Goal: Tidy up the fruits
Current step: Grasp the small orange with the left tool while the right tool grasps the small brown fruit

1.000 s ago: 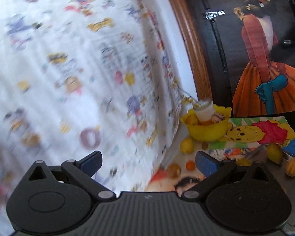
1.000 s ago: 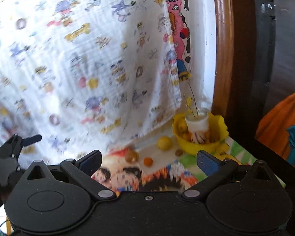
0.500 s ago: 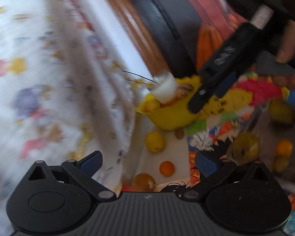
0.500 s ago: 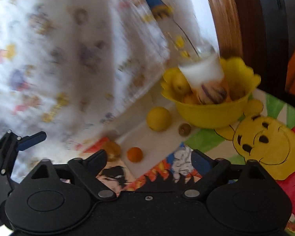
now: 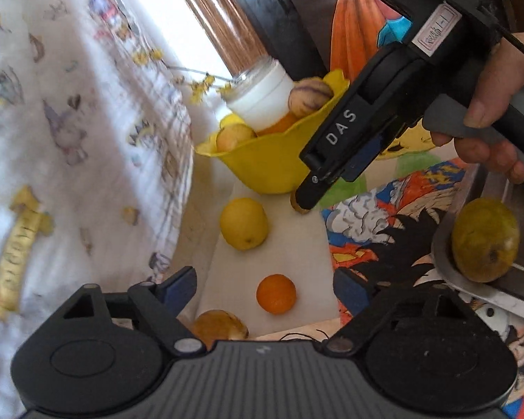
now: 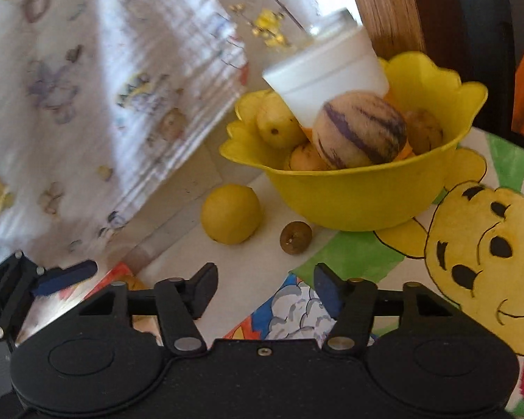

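A yellow bowl holds a striped fruit, other fruit and a white jar. On the white mat in front of it lie a lemon, a small orange, a brown fruit and a small brown round fruit. My left gripper is closing, and the orange shows between its fingertips with the pads off it. My right gripper is closing with nothing between its jaws, just short of the small brown fruit. In the left wrist view the right gripper dips by the bowl.
A patterned white cloth hangs at the left. A metal tray at the right carries a yellow-green fruit. Cartoon-print covering spreads over the table. A wooden frame stands behind the bowl. A hand holds the right gripper.
Both grippers have come down and forward toward the fruit by the bowl. Both pairs of jaws have narrowed. The right gripper has come into the left wrist view.
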`<state>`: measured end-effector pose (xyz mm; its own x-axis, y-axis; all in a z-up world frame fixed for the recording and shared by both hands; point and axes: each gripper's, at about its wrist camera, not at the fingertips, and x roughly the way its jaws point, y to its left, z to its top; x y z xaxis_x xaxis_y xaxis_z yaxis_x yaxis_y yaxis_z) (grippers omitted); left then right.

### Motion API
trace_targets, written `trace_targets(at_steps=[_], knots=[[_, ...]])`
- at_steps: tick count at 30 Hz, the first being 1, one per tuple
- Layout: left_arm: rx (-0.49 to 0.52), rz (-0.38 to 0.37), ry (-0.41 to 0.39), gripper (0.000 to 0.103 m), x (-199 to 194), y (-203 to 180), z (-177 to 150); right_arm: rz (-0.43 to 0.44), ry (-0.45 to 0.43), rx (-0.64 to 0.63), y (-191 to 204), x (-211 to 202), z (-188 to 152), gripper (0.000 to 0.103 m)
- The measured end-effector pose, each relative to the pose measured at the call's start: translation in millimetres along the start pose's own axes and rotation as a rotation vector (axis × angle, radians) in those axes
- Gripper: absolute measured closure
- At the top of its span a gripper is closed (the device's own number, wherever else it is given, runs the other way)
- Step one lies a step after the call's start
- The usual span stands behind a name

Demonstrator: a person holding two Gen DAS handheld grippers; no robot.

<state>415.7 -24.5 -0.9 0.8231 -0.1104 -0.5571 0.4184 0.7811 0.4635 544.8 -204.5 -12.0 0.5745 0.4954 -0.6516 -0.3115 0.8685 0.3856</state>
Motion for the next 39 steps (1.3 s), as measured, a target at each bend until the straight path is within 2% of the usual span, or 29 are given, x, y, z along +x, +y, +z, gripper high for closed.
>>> trace_targets(at_steps=[5, 13, 18, 25, 30, 33, 39], knots=[[-0.028, -0.031, 0.047, 0.028, 18.2, 5.0, -1.3, -0.032, 0.010, 0.044, -5.9, 18.5, 4.2, 0.055], [-0.071, -0.070, 0.083, 0.042, 33.3, 7.7, -1.1, -0.093, -0.012, -0.003, -0.4, 33.3, 12.6, 0.056], [-0.083, -0.085, 0.108, 0.052, 41.5, 5.0, -1.9, -0.117, 0.036, -0.014, 0.2, 45.0, 18.3, 0.056], [-0.110, -0.085, 0.121, 0.059, 48.3, 6.6, -1.5, -0.149, 0.078, 0.004, 1.2, 58.2, 25.8, 0.057], [-0.141, -0.085, 0.128, 0.066, 51.1, 12.0, -2.3, -0.140, 0.085, 0.044, 0.5, 62.1, 37.4, 0.058], [-0.158, -0.086, 0.124, 0.067, 50.2, 13.6, -4.2, -0.152, 0.094, 0.038, 4.1, 67.0, 41.0, 0.059], [-0.176, -0.083, 0.118, 0.068, 50.9, 14.7, -4.6, -0.179, 0.088, 0.044, 9.5, 78.1, 42.1, 0.068]])
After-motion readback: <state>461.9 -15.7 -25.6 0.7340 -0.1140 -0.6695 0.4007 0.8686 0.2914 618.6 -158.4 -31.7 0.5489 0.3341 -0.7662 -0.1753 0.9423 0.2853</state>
